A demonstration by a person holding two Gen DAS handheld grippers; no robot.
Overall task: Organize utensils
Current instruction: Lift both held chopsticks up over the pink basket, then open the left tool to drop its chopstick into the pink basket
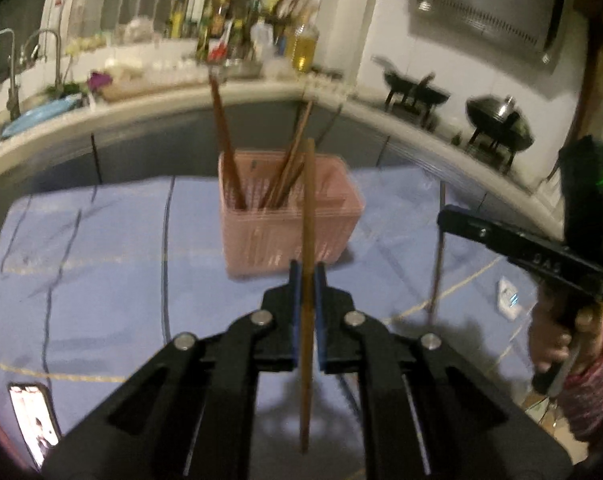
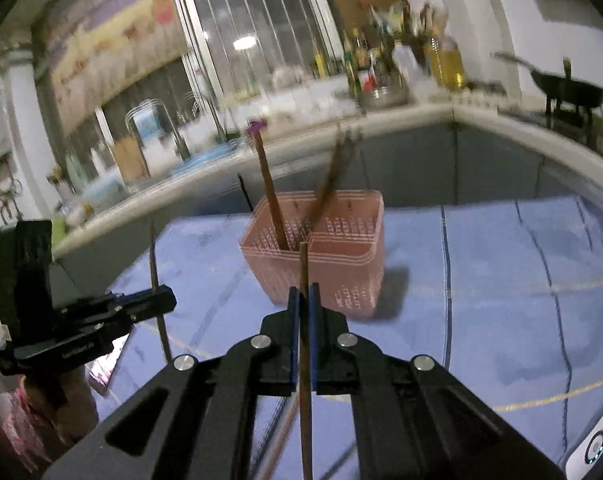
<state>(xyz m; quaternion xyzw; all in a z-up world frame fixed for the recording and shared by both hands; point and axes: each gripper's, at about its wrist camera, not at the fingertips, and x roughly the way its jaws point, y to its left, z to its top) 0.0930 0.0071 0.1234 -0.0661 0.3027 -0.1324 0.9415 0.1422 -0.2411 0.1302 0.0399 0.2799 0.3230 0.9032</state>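
Observation:
A pink slotted utensil basket point(image 1: 289, 216) stands on the blue cloth; it also shows in the right wrist view point(image 2: 325, 256). Several brown chopsticks point(image 1: 227, 148) lean in its left compartment. My left gripper point(image 1: 307, 270) is shut on one upright brown chopstick point(image 1: 308, 208), just in front of the basket. My right gripper point(image 2: 303, 294) is shut on another upright chopstick point(image 2: 304, 268), also in front of the basket. Each gripper shows from the side in the other view: the right one point(image 1: 445, 216) with its chopstick point(image 1: 437, 256), the left one point(image 2: 169, 298) with its chopstick point(image 2: 154, 264).
The table carries a blue cloth point(image 1: 101, 264) with dark stripes. A phone point(image 1: 33, 412) lies at its near left corner, a small white device point(image 2: 593, 448) at the right. Behind runs a kitchen counter point(image 1: 149, 104) with bottles, a sink and woks point(image 1: 497, 120).

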